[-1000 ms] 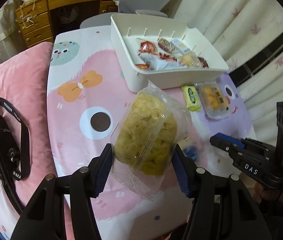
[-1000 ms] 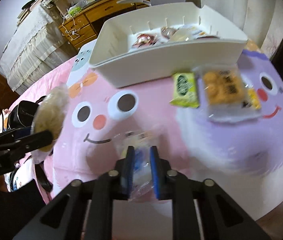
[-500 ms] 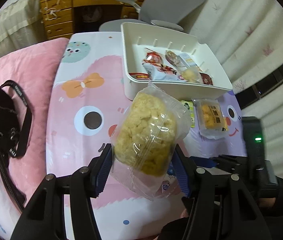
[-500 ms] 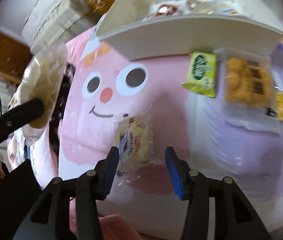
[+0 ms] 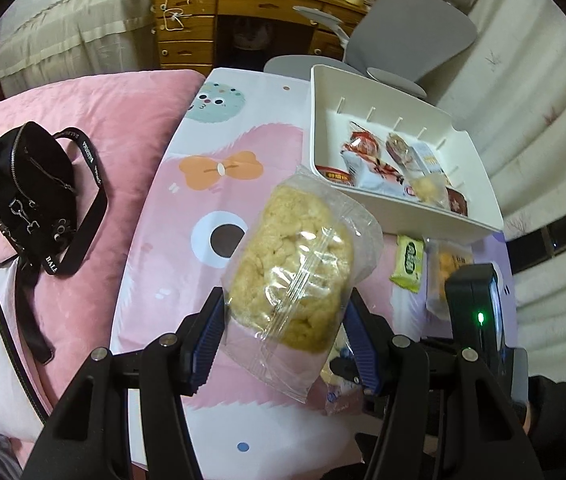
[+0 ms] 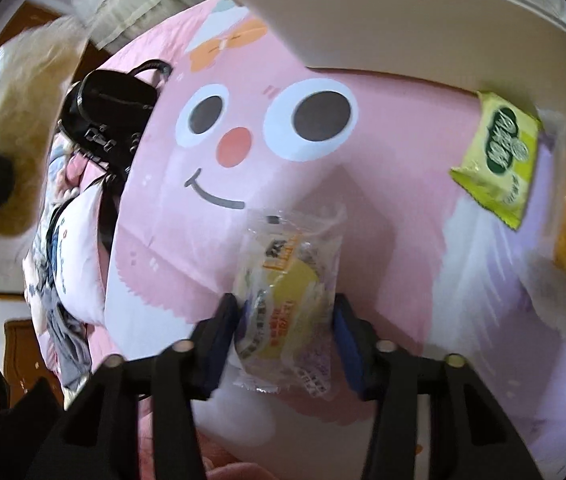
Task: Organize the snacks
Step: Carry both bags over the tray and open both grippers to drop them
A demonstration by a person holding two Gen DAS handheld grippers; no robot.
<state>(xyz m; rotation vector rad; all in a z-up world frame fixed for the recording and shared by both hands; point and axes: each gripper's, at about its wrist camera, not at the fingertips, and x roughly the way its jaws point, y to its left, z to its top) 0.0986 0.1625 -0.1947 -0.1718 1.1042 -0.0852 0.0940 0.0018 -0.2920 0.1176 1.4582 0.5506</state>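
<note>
One rice cake (image 5: 291,268) is clamped in the left gripper (image 5: 285,340) above the table (image 5: 171,240); one yellow snack (image 6: 287,300) lies between the right gripper's (image 6: 285,344) jaws, pinched or not I cannot tell; two packets (image 5: 407,262) lie before one bin (image 5: 319,120)

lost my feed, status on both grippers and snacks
Left gripper shut on rice cake. Right gripper around yellow snack, grip unclear. Bin path unobstructed.
</note>
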